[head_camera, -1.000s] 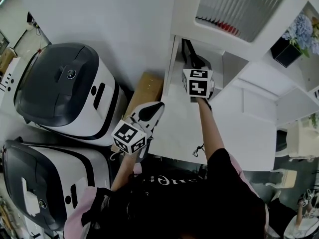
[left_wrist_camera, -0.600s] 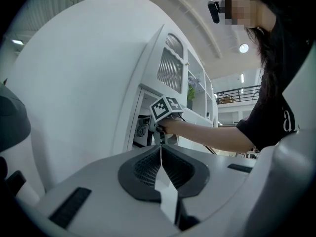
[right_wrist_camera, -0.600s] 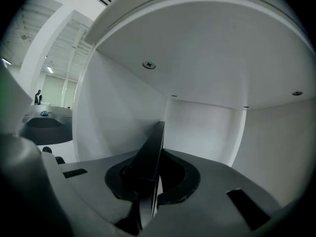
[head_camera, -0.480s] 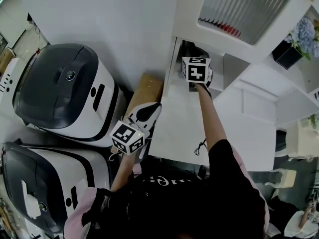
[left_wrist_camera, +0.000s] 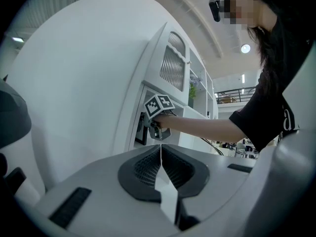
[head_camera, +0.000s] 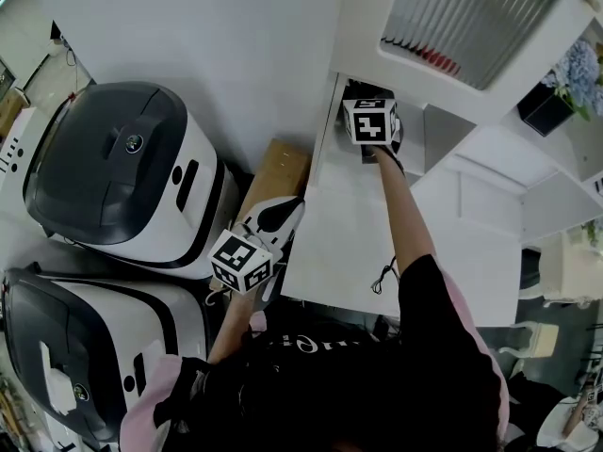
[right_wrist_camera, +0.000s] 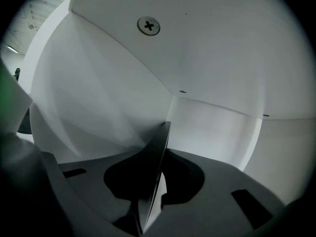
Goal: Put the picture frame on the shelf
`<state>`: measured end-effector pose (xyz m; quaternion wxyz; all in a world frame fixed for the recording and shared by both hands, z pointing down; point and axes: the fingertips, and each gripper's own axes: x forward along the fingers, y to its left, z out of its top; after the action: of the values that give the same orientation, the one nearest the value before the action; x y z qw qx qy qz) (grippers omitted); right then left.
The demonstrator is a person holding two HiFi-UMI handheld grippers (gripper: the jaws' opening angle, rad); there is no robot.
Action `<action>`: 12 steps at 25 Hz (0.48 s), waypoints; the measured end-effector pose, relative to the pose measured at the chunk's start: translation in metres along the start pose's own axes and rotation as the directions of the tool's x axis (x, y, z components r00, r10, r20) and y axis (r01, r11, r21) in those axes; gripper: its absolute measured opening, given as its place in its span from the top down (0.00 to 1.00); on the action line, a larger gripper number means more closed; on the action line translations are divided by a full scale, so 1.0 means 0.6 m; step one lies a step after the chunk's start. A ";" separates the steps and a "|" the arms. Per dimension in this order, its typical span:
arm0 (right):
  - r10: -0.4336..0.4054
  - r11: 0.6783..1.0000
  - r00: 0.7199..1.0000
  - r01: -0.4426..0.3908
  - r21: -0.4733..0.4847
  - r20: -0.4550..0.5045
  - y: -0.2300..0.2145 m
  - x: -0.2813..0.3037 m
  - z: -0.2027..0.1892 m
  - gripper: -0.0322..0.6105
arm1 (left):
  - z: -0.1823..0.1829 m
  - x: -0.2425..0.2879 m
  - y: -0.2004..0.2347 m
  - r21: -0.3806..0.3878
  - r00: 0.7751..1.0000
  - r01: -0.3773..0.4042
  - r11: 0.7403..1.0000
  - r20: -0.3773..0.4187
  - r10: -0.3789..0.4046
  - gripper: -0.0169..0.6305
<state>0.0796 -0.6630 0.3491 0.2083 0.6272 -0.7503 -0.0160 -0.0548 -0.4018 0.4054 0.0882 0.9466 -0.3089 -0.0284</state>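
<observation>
There are two grippers. The right gripper [right_wrist_camera: 163, 154] reaches into a low compartment of the tall white shelf unit [head_camera: 363, 17], at 1 o'clock in the head view; its jaws pinch one thin dark flat picture frame [right_wrist_camera: 162, 136], seen edge-on and leaning a little; whether the frame touches the compartment floor I cannot tell. The left gripper [left_wrist_camera: 161, 149] is at 8 o'clock, outside the shelf; its jaws are pressed together with nothing between them.

Two rounded white machines with dark grey tops [head_camera: 113, 172] stand further out at 8 and 9 o'clock; one brown cardboard box [head_camera: 278, 168] lies at 11 o'clock, beside the shelf.

Only the right gripper view shows one cross-head screw [right_wrist_camera: 148, 25] in the compartment's white panel; only the head view shows one bunch of blue flowers in a black pot [head_camera: 565, 73] at 2 o'clock.
</observation>
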 end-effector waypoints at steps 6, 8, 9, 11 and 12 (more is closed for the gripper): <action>0.051 0.999 0.998 -0.051 -0.006 -0.024 0.011 -0.006 -0.016 0.71 | 0.003 -0.003 0.007 0.000 1.000 -0.004 1.000 0.001 0.004 0.95; 0.071 0.997 0.997 -0.071 0.000 -0.020 0.019 -0.013 -0.020 0.66 | 0.002 -0.003 0.008 -0.003 1.000 -0.007 1.000 0.001 0.007 0.95; 0.072 0.997 0.997 -0.072 0.000 -0.011 0.021 -0.019 -0.020 0.66 | 0.001 -0.003 0.008 -0.005 1.000 -0.008 1.000 0.001 0.008 0.95; 0.064 0.998 0.998 -0.064 -0.008 0.011 0.021 -0.031 -0.016 0.66 | -0.001 -0.002 0.006 -0.008 1.000 -0.007 1.000 -0.001 0.007 0.95; 0.060 0.998 0.998 -0.059 -0.012 0.021 0.020 -0.038 -0.013 0.65 | -0.001 -0.002 0.005 -0.009 1.000 -0.007 1.000 -0.001 0.007 0.95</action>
<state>0.0738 -0.6367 0.3530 0.2042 0.6031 -0.7708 -0.0210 -0.0575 -0.4036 0.4068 0.0928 0.9450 -0.3122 -0.0288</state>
